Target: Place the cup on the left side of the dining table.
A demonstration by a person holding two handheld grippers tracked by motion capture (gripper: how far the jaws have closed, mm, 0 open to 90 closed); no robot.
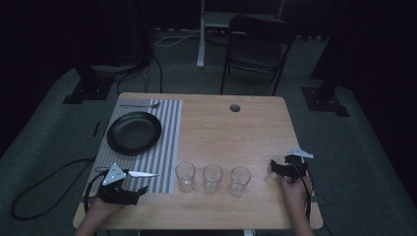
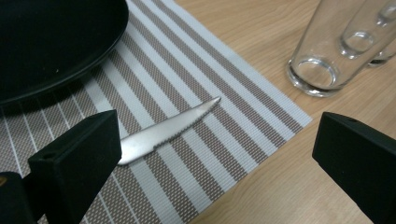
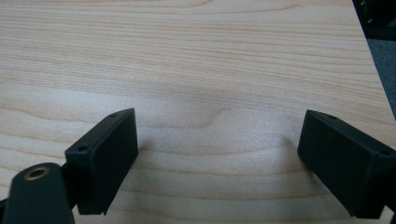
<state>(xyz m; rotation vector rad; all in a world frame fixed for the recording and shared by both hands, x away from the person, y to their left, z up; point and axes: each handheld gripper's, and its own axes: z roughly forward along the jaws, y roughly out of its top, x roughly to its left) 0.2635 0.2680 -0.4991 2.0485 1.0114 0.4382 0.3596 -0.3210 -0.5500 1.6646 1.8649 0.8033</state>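
Three glasses [image 1: 213, 178] and black plate [image 1: 134, 132] empty; knife [image 2: 166, 133] on placemat [image 2: 224, 116], tip toward 2 o'clock. Left gripper [image 2: 215, 149] and right gripper [image 3: 217, 158] fingers apart.

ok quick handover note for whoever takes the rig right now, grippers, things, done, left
Left gripper: jaws open, empty, hovering by the knife.
Right gripper: jaws open, empty, over bare table at the right.
Things: knife lies on the striped placemat, below the black plate; fork beyond the plate; three glasses in a row right of the placemat.
Done: nothing gripped.
Left: probably closing on the knife.
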